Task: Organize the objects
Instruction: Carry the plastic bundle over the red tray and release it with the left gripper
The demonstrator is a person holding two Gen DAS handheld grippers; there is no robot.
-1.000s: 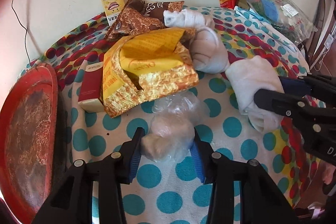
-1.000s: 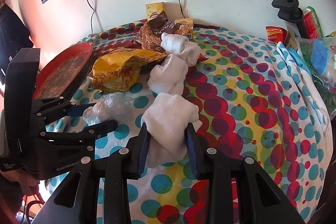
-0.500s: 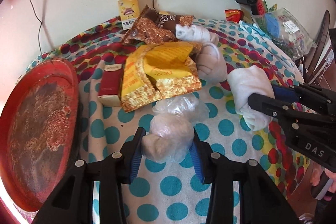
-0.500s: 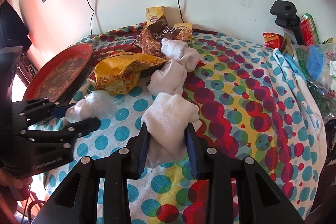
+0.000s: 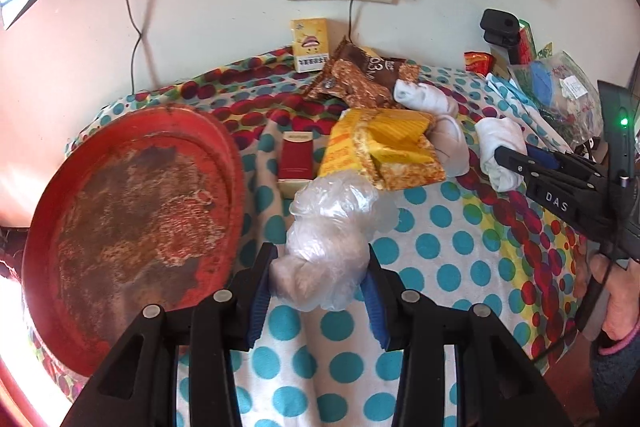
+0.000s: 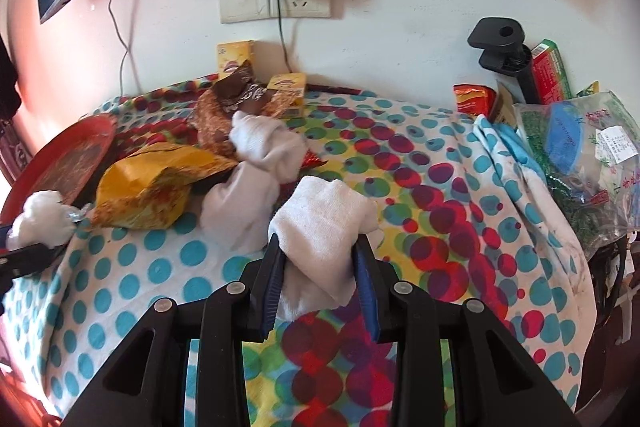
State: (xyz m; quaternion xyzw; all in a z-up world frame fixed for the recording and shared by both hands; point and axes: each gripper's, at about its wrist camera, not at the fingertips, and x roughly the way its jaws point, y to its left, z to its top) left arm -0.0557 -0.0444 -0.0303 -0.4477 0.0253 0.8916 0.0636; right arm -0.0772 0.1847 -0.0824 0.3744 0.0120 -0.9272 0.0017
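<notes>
Nearest in the left wrist view, the left claw (image 5: pixel 318 277) is clamped on a crumpled clear plastic bag (image 5: pixel 326 247), its blue pads pressing both sides so the loose film hangs bunched above the polka-dot cloth (image 5: pixel 440 267) that covers the worktop; the bag sits off the cloth and just beside the red tray (image 5: pixel 132 223) at the worktop's left edge, which looks like the place meant to receive it. The right claw (image 6: pixel 318 269) is closed narrow on a rolled white sock (image 6: pixel 324 219), squeezed at its lower half so the fold stays together, held over the front middle of the worktop; the person's hand (image 5: pixel 616 291) shows at the right margin of the left view. Judging from this, each claw carries one soft item for sorting and neither is set down yet. Farther back, towards the middle of the worktop, lie two more white sock bundles (image 6: pixel 256 171), a torn yellow snack packet (image 5: pixel 384 151) and a red box (image 5: pixel 296 157), flat on the cloth. Against the far edge by the wall rest one brown snack wrapper (image 5: pixel 360 75) and two small yellow cartons (image 6: pixel 236 55), and at the far right corner a clear bag of odds and ends (image 6: pixel 576 155). Count: three socks, one tray, one held plastic bag, two snack packets
</notes>
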